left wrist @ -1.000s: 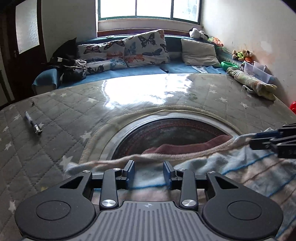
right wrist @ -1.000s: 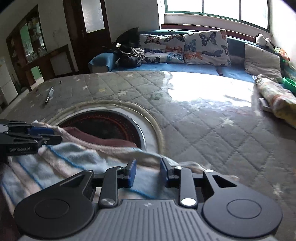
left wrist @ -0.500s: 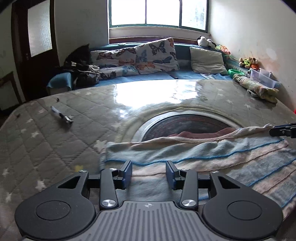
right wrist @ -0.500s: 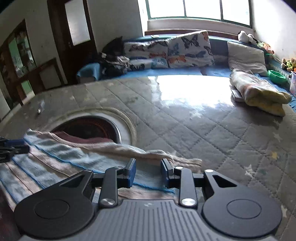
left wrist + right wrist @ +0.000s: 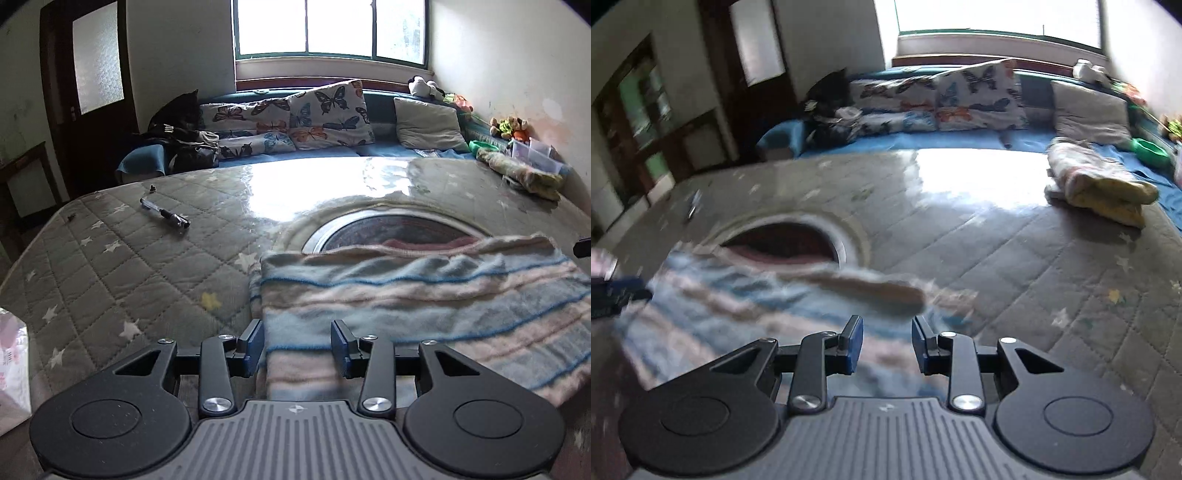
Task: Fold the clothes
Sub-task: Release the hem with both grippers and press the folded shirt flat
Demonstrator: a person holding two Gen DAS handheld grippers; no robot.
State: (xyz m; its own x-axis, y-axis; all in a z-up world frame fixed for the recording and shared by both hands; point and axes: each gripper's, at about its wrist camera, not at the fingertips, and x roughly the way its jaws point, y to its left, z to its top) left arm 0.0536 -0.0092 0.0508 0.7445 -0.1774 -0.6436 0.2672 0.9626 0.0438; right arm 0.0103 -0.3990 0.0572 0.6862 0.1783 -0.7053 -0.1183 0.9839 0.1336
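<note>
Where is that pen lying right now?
In the left wrist view the pen lies on the quilted star-patterned cover, far left of the striped cloth, in front of the blue sofa.

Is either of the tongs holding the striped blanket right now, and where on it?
Nothing appears held. The left tongs and right tongs both stand open over the near edge of the striped blanket, pads clear of it.

Pale blue-and-pink striped blanket (image 5: pixel 424 295) on a grey star-quilted mattress (image 5: pixel 129 266); butterfly-print pillows (image 5: pixel 325 110) behind the mattress, against teal.
</note>
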